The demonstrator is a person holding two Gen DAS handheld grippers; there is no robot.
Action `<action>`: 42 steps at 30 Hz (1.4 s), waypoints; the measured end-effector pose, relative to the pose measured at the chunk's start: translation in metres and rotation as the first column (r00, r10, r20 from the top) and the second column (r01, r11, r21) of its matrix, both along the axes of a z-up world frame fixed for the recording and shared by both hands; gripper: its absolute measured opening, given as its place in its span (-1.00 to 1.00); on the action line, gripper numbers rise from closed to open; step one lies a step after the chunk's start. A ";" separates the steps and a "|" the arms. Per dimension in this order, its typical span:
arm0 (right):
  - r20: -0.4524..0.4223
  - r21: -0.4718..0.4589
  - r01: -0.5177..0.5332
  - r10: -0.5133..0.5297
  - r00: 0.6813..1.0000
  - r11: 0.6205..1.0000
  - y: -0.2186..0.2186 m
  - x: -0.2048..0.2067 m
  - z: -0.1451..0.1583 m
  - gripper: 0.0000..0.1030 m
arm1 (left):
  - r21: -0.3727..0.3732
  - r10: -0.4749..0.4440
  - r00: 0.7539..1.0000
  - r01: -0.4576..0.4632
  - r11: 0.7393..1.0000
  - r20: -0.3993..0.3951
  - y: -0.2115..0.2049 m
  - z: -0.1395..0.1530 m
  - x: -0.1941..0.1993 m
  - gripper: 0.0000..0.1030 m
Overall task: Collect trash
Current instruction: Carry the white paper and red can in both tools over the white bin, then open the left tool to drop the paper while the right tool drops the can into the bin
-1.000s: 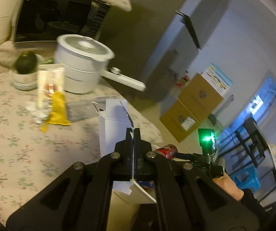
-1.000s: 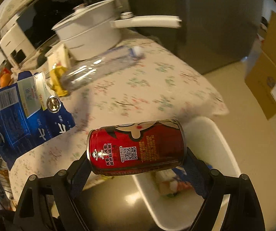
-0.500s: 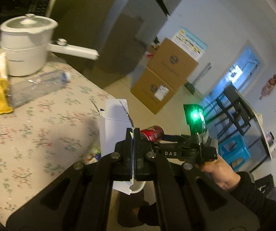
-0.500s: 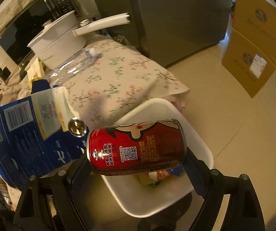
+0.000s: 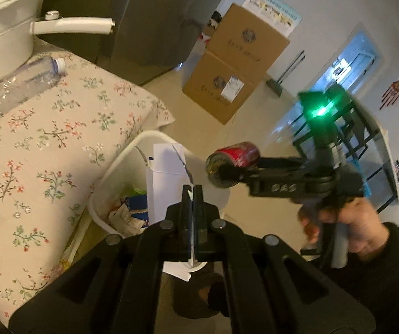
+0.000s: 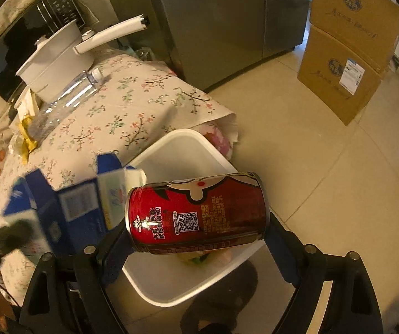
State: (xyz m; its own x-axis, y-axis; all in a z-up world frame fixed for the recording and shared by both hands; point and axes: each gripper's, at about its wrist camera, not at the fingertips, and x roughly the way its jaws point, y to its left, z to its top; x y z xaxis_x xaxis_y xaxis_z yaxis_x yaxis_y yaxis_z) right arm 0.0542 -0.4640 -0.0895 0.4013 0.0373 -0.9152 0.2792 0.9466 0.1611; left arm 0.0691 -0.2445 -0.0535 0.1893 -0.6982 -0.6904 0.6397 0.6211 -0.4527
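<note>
Your right gripper [image 6: 196, 222] is clamped on the red can [image 6: 196, 213] above the white bin [image 6: 182, 150] beside the table [image 6: 110, 117]. Your left gripper [image 5: 191, 194] pinches the flattened carton [image 5: 168, 172], apparently over the bin's rim.

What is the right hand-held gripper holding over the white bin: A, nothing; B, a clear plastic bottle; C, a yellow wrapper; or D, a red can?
D: the right hand-held gripper is clamped on a red can lying sideways above the white bin, while the clear bottle lies on the table.
</note>
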 end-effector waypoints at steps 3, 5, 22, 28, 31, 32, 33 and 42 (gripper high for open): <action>-0.009 0.000 0.003 -0.003 1.000 1.000 -0.002 -0.001 -0.003 0.75 | 0.030 -0.012 1.000 0.011 0.999 0.016 -0.005 -0.011 0.001 -0.99; -0.018 0.000 0.003 -0.003 1.000 1.000 -0.003 -0.001 -0.006 0.75 | 0.041 -0.009 1.000 0.009 0.999 0.011 -0.006 -0.019 0.004 -0.99; -0.059 0.001 -0.027 0.027 0.998 1.000 0.008 0.005 -0.019 0.75 | 0.236 0.116 0.986 -0.142 0.961 0.119 0.051 -0.008 0.027 0.49; -0.088 0.004 -0.033 0.033 0.996 0.999 0.013 0.011 -0.026 0.75 | 0.260 0.195 0.972 -0.225 0.939 0.134 0.088 -0.002 0.032 0.63; -0.099 0.020 -0.024 0.026 0.995 1.000 0.014 0.014 -0.028 0.75 | 0.254 0.235 0.963 -0.263 0.931 0.135 0.105 0.000 0.035 0.68; -0.100 0.021 -0.022 0.024 0.995 1.000 0.015 0.014 -0.029 0.75 | 0.250 0.248 0.959 -0.275 0.928 0.134 0.112 0.002 0.035 0.70; -0.100 0.021 -0.016 0.018 0.995 1.000 0.015 0.015 -0.029 0.76 | 0.248 0.257 0.957 -0.284 0.926 0.135 0.116 0.002 0.036 0.72; -0.088 0.008 -0.004 0.004 0.996 1.000 0.018 0.019 -0.023 0.84 | 0.256 0.321 0.937 -0.348 0.902 0.140 0.156 0.003 0.035 0.82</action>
State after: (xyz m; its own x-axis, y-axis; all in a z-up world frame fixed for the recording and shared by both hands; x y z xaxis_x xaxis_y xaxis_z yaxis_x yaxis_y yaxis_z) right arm 0.0732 -0.4456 -0.1125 0.3191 0.0462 -0.9466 0.2888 0.9466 0.1435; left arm 0.1039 -0.0881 -0.0509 0.4501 -0.3695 -0.8129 0.4031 0.8964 -0.1843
